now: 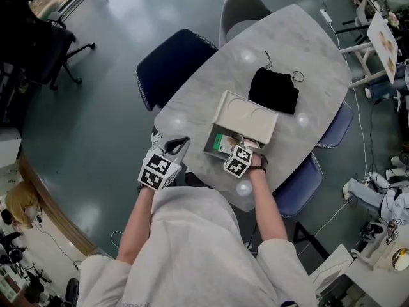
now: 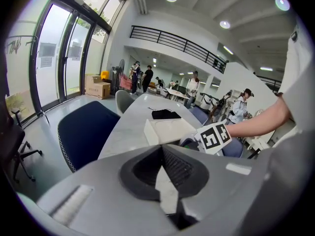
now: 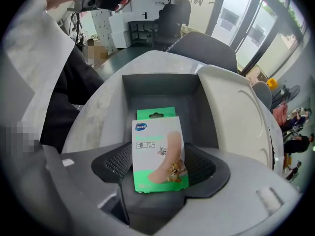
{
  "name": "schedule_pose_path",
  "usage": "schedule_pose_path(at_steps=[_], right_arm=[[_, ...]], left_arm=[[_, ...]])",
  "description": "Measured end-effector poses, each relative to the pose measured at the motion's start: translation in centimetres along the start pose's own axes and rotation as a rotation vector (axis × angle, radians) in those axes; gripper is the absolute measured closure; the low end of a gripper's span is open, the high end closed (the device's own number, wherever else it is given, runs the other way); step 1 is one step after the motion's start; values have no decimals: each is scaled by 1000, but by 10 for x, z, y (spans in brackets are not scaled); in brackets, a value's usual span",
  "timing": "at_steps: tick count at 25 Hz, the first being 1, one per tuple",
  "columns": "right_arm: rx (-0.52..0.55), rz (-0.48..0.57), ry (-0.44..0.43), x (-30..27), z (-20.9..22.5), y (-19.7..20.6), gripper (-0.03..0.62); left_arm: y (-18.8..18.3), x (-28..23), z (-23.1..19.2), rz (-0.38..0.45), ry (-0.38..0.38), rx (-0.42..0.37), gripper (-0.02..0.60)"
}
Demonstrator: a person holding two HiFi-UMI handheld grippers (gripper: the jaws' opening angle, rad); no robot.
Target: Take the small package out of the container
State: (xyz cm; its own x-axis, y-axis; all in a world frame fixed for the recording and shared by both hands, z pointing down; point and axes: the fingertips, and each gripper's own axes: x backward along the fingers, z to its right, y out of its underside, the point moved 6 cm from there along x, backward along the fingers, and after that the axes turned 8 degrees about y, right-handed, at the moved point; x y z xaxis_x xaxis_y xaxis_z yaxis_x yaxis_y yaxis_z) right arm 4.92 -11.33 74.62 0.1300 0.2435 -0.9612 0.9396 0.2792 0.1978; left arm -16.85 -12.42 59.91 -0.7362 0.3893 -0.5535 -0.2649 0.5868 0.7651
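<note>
Container (image 3: 162, 90) holds one small package (image 3: 158, 149) between right gripper's (image 3: 158, 167) two jaws.

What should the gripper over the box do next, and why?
Probably close the right gripper on the small package. Its jaws stand open on either side of the package, which lies in the grey container and is not yet gripped.

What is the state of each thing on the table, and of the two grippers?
container, open.
lid, off, beside the container.
small package, inside the container, lying flat.
black pouch, lying flat on the table.
right gripper, open, jaws either side of the small package.
left gripper, shut, empty.
</note>
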Motion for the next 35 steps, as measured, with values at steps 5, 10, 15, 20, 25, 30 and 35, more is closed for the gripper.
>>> schedule_pose_path(at_steps=[5,10,15,20,25,30,35], right_arm=[[13,-90,-29,-5,-1,-1,292],[23,-111,-27,-5,0,0,279],[7,-74,-9,-4,1,2,281],[-20,-34,-4,-2,2,4,281],[-42,13,4,-1,3,7,282],[-43,58,19,4,5,2,283],[-44,85,29,8,3,6,283]], left_arm=[[-13,-11,-8,-11,80,-32,529],[-24,-28,0,-18,147,-67,529],[-24,-38,12,-16,164,-77,529],[-19,-42,27,9,138,-57,529],[-8,-42,39,22,96,-36,529],[-4,-38,44,17,64,-38,529],[-3,-35,49,5,45,-55,529]])
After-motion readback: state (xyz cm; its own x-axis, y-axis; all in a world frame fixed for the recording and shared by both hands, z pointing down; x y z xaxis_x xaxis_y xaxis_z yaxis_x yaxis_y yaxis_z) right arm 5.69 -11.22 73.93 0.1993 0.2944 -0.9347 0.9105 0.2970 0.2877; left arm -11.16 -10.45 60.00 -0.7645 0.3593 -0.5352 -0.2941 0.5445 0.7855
